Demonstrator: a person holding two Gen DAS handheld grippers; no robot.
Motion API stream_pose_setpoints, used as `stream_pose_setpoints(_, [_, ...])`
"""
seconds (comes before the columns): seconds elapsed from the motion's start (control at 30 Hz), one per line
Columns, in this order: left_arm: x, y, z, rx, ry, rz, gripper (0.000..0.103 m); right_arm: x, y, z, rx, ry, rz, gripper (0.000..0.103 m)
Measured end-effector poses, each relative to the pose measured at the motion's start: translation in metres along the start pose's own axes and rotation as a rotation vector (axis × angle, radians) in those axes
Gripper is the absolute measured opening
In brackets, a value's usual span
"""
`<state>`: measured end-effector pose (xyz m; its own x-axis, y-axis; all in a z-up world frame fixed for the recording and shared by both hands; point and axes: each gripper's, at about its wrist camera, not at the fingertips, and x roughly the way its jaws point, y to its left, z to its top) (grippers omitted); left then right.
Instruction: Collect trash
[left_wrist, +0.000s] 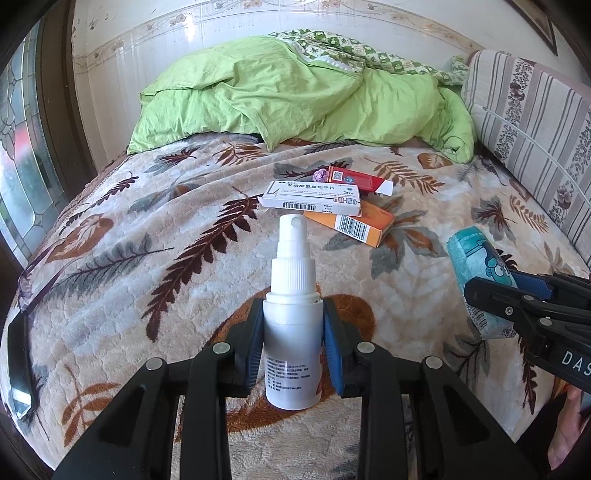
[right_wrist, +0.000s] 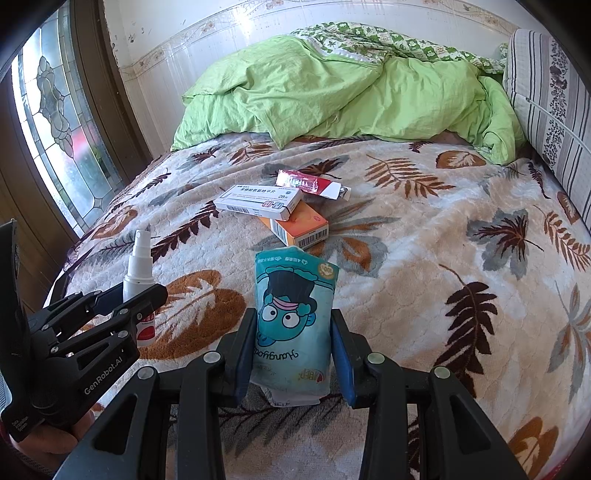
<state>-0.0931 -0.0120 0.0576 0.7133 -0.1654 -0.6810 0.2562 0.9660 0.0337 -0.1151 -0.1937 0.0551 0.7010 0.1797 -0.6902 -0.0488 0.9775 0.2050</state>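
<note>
My left gripper (left_wrist: 293, 343) is shut on a white spray bottle (left_wrist: 291, 332), held upright above the bed; both also show in the right wrist view, the gripper (right_wrist: 122, 299) and the bottle (right_wrist: 138, 273). My right gripper (right_wrist: 291, 347) is shut on a teal cartoon snack packet (right_wrist: 293, 317), which also shows at the right of the left wrist view (left_wrist: 476, 266). On the leaf-patterned blanket (left_wrist: 147, 229) lie a white medicine box (left_wrist: 314, 197), an orange box (left_wrist: 354, 221) under it, a red box (left_wrist: 356, 179) and a small purple wrapper (left_wrist: 320, 174).
A crumpled green duvet (left_wrist: 295, 96) lies at the head of the bed. A striped cushion (left_wrist: 535, 125) stands along the right side. A stained-glass window (right_wrist: 62, 122) is at the left. A dark flat object (left_wrist: 18, 365) lies at the bed's left edge.
</note>
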Motion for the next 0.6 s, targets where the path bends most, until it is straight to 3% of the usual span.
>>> stream_pose_setpoints(0.6, [-0.0008,-0.0036,0.0001,0.006,-0.002,0.000,0.029,-0.0001,-0.0007,-0.0002,0.001,0.002,0.000,0.040])
